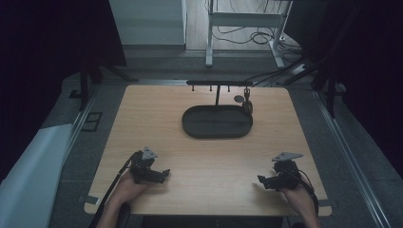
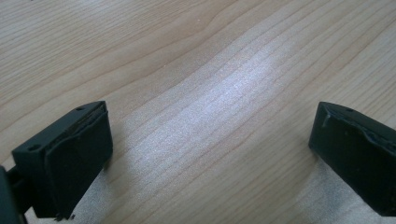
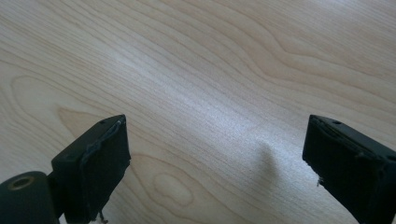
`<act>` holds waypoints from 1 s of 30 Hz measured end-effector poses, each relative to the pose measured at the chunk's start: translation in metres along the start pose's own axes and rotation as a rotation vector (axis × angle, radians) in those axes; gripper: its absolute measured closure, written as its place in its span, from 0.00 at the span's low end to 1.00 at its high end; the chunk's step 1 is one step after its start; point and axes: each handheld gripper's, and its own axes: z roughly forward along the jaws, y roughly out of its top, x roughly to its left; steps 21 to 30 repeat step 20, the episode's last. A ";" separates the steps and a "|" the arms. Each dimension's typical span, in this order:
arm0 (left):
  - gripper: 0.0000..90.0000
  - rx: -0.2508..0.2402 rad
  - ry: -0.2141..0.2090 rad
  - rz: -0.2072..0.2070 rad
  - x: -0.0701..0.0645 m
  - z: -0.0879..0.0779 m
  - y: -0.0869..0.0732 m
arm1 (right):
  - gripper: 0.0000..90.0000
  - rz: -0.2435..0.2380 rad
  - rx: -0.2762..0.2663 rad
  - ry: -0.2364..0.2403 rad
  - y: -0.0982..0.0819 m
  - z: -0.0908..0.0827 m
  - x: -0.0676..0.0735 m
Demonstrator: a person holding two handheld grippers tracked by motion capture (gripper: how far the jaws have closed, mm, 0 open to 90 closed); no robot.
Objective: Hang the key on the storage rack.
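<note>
Both of my grippers rest low over the near part of a light wooden table (image 1: 204, 156). The left gripper (image 1: 161, 175) sits at the near left, open, its jaws pointing toward the middle. In the left gripper view its gripper (image 2: 210, 144) has the jaws spread wide over bare wood. The right gripper (image 1: 263, 181) sits at the near right, open as well. In the right gripper view its gripper (image 3: 217, 154) holds nothing between the wide-spread jaws. A black oval tray (image 1: 217, 122) lies at the far middle of the table, well away from both grippers.
Behind the tray stands a black T-shaped rack (image 1: 217, 85) with small hooks; a chain with a round tag (image 1: 246, 100) hangs from its right end. Beyond the table are a white desk frame (image 1: 244, 21) and floor cables (image 1: 266, 76).
</note>
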 end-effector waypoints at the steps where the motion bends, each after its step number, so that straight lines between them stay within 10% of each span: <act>1: 0.00 0.000 0.000 0.000 0.000 0.000 0.000 | 0.08 0.000 0.000 0.000 0.000 0.000 0.000; 30: 0.00 0.000 0.000 0.000 0.000 0.000 0.000 | 0.00 -0.006 -0.022 0.015 -0.016 0.017 0.000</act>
